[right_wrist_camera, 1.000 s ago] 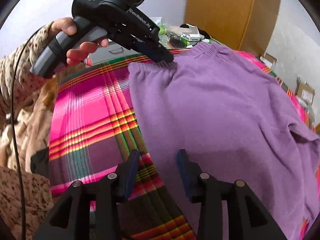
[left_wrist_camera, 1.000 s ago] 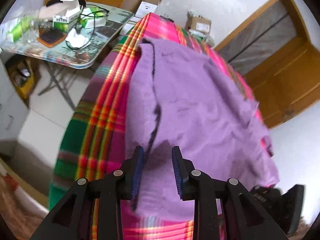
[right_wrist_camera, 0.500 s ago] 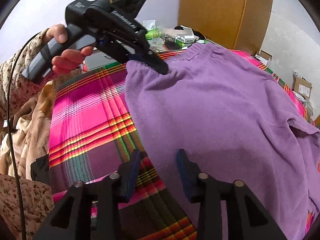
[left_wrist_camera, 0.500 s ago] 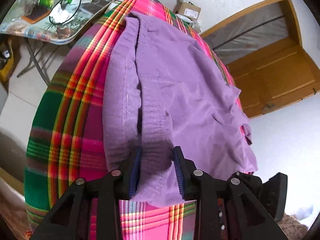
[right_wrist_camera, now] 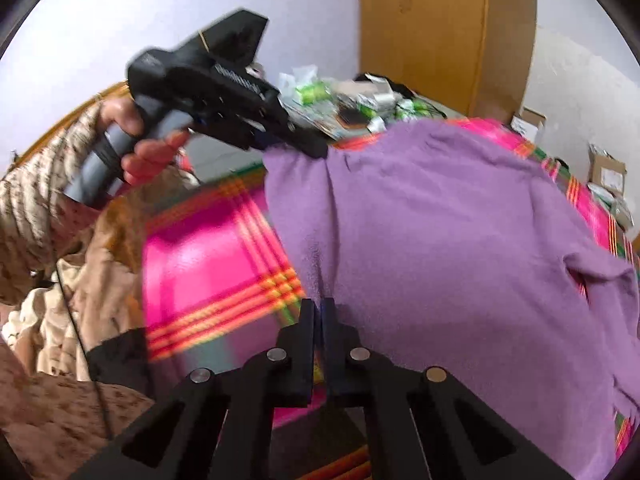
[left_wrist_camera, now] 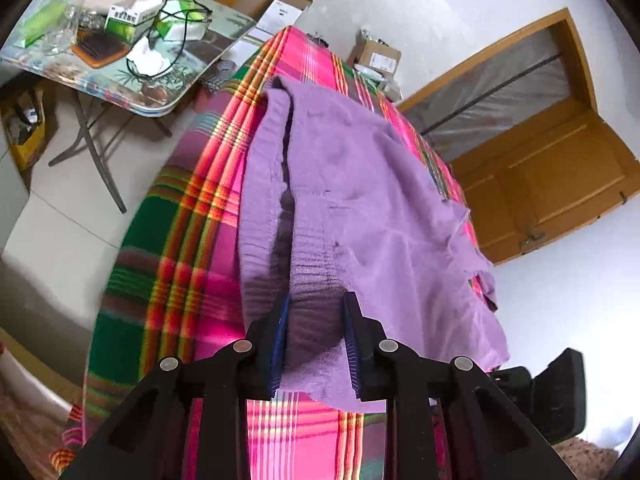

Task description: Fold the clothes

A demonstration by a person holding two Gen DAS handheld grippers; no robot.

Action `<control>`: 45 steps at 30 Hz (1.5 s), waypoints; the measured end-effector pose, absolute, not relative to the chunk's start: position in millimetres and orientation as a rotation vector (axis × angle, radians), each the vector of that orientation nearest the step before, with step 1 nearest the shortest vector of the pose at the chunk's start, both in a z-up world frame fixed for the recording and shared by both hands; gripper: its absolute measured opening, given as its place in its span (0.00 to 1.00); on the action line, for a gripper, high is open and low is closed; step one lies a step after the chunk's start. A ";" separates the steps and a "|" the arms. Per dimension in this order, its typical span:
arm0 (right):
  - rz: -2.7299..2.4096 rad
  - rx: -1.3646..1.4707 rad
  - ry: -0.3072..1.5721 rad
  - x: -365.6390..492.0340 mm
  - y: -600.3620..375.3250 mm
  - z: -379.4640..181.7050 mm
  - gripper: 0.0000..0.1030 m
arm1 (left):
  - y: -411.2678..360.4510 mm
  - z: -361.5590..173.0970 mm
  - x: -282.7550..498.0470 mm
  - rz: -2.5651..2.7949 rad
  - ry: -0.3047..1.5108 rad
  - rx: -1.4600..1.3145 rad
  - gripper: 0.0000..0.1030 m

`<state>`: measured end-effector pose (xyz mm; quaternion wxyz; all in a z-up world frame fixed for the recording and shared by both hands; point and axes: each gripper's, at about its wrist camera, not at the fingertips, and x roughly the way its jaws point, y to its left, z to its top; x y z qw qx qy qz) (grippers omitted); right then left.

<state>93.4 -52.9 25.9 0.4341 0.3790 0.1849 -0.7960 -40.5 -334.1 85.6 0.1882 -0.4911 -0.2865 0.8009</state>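
Writing: on the small green and white boxes (left_wrist_camera: 124,24) far ahead of the left tongs there is print, but it is too small to read; the white text on the body of the left tongs, seen from the right wrist, is blurred.
Garment: a purple knitted sweater (left_wrist_camera: 360,208) lies spread on a pink, green and orange plaid blanket (left_wrist_camera: 176,280); it reaches from both tongs away toward the far end.
Left tongs (left_wrist_camera: 316,340): the jaws have just been closing and they pinch a thick bunch of the ribbed hem between the blue pads; the near corner is lifted from the blanket.
Right tongs (right_wrist_camera: 319,316): the jaws have just been closing and are now pressed together on the near edge of the sweater, where the cloth makes small wrinkles.
Hand (right_wrist_camera: 136,148): a bare hand with a patterned sleeve holds the grey handle of the left tongs.
Behind: a folding table (left_wrist_camera: 168,92) with clutter stands ahead and left of the left tongs; a wooden door (left_wrist_camera: 560,184) is to their right.
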 end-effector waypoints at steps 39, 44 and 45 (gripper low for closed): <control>-1.885 1.186 0.155 47.0 -27.1 19.0 0.18 | -349.8 79.7 -81.1 2.291 -0.731 -1.440 0.35; -1.872 1.196 0.086 40.1 -30.3 13.3 0.18 | -348.6 61.7 -125.0 2.292 -0.792 -1.518 0.36; -1.871 1.196 0.084 39.1 -30.4 12.5 0.18 | -348.7 58.6 -132.1 2.290 -0.803 -1.526 0.36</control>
